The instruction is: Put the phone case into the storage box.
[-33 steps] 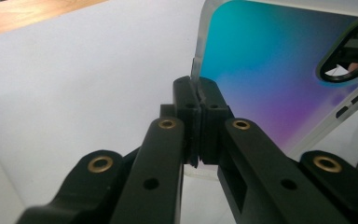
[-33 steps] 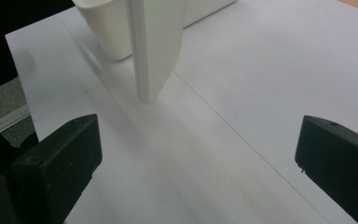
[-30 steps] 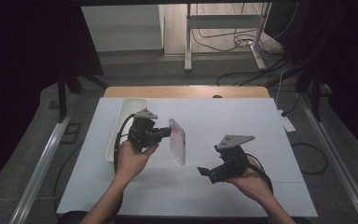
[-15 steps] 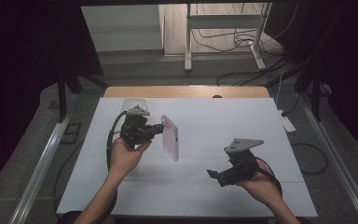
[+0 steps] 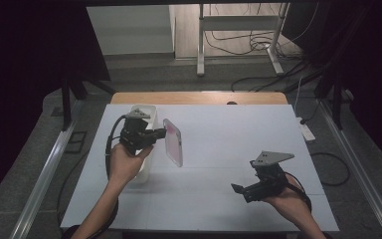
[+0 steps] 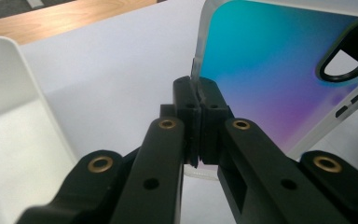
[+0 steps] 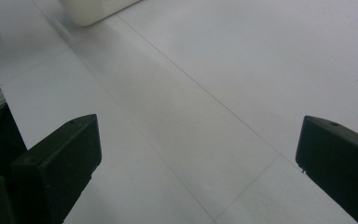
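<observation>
My left gripper (image 5: 155, 134) is shut on the edge of a phone case (image 5: 173, 142), held up above the white table (image 5: 229, 134) beside a white tray (image 5: 144, 110). In the left gripper view the case (image 6: 279, 70) shows a teal-to-purple back with a camera cutout, and its clear rim is pinched between the black jaws of my left gripper (image 6: 199, 100). My right gripper (image 5: 239, 189) hovers low over the table at the front right, open, with nothing between its jaws. The right gripper view has my right gripper (image 7: 196, 154) with both jaws wide apart over bare white tabletop.
The white tray (image 6: 9, 98) lies at the left of the table, partly behind my left hand; its corner (image 7: 93, 9) shows at the top of the right gripper view. A wooden strip (image 5: 194, 97) borders the table's far edge. Cables and a metal stand (image 5: 238, 40) lie on the floor beyond.
My left hand has carried the phone case left and toward the far side of the table. My right hand has drifted right and toward the front edge, jaws still open.
</observation>
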Demonstrator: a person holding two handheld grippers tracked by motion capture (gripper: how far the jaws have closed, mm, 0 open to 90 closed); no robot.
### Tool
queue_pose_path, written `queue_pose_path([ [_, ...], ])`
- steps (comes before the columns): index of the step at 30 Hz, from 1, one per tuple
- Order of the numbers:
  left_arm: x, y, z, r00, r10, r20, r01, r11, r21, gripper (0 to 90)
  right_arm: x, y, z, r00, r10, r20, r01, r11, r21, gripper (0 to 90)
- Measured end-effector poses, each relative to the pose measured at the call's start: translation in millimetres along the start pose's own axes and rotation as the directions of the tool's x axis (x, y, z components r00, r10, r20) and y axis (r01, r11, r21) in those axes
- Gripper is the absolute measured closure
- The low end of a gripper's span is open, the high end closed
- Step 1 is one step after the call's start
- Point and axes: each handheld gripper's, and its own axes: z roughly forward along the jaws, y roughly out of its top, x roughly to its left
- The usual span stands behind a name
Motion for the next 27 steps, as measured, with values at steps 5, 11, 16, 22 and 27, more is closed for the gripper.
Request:
queue_pose_path([
  [5,7.5,1.8,-6.0,0.9997,-0.011,-0.022,0.011,0.9999,-0.003,88.2,-4.0,-5.3,-5.3,0.9998,0.009,0.015,-0.009,1.0,0.001,0.0],
  [11,18.0,6.0,-15.4,0.9983,-0.021,-0.054,0.021,0.9998,-0.008,88.2,-10.9,-15.2,-13.5,0.9985,0.022,0.05,-0.023,1.0,0.01,0.0],
  [16,23.5,8.0,-21.5,0.9968,-0.03,-0.075,0.029,0.9995,-0.012,88.2,-15.9,-22.2,-19.8,0.9967,0.041,0.07,-0.042,0.999,0.007,0.0],
  [22,30.3,10.0,-27.1,0.9947,-0.037,-0.096,0.036,0.9993,-0.015,88.2,-22.0,-32.8,-28.0,0.9923,0.074,0.099,-0.075,0.997,0.007,0.0],
  [27,39.2,11.8,-32.2,0.9916,-0.046,-0.121,0.044,0.9989,-0.014,88.2,-26.2,-39.1,-33.2,0.9876,0.099,0.122,-0.1,0.995,0.002,0.0],
])
